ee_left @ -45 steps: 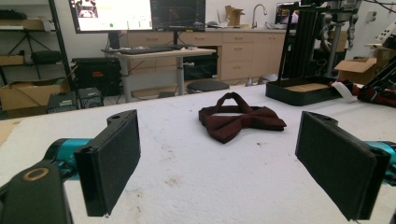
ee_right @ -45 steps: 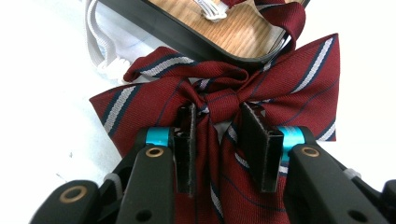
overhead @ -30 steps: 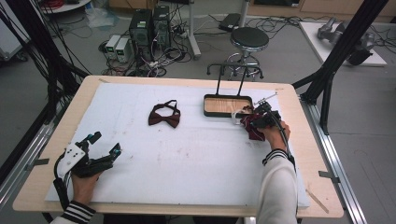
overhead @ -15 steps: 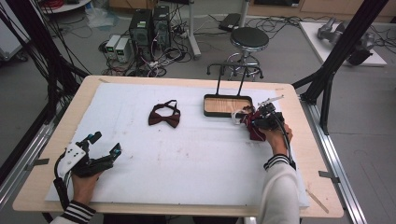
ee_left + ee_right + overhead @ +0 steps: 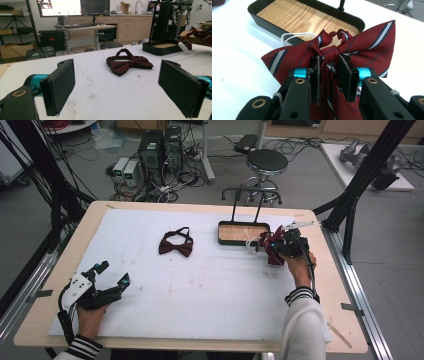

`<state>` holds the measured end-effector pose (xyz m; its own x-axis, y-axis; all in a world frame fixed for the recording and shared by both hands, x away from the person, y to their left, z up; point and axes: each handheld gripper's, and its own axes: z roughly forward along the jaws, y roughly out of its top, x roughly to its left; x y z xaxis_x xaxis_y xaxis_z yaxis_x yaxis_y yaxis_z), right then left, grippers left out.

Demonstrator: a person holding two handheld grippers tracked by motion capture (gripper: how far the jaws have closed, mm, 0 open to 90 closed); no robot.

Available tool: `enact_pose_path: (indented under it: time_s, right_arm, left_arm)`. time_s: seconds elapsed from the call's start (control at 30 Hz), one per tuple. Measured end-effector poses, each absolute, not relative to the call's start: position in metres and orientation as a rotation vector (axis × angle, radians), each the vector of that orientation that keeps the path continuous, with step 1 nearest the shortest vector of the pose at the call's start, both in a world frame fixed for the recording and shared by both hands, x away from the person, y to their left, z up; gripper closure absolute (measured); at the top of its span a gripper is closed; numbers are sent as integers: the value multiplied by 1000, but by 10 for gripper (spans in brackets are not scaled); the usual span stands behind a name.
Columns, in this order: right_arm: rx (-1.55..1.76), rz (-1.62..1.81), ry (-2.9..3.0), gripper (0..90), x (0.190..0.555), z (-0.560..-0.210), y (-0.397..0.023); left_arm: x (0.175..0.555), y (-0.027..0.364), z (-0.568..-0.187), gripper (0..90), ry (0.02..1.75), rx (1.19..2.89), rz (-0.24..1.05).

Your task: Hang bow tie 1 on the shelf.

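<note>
My right gripper [image 5: 329, 75] is clenched on the knot of the striped bow tie [image 5: 362, 47], its wings spread to either side of the jaws and a white elastic loop [image 5: 294, 36] trailing toward the tray [image 5: 243, 241]. Over the last second I have carried it slightly closer to the tray; it now hangs just beside the tray's near right corner, not yet over the wooden floor. I judge the drop-in is the step at hand. My left gripper [image 5: 125, 87] has not moved: it rests near the bench's [image 5: 210, 290] front left corner, jaws spread wide and empty. The plain maroon bow tie [image 5: 176, 243] lies untouched mid-bench, well apart from both.
</note>
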<state>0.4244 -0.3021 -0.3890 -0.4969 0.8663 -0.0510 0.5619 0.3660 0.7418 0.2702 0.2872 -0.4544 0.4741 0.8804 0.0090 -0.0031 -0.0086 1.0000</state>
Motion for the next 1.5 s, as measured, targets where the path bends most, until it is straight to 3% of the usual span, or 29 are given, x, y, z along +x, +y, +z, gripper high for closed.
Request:
enact_pose_path:
  time_s: [0.57,1.5]
  right_arm:
    - [1027,1194,2015,725,404,-358,-302]
    - [987,1272,1844,724,398,-313,-313]
  left_arm:
    - [270,287,-454,146,832,1411,845]
    - [271,288,-454,146,840,1414,840]
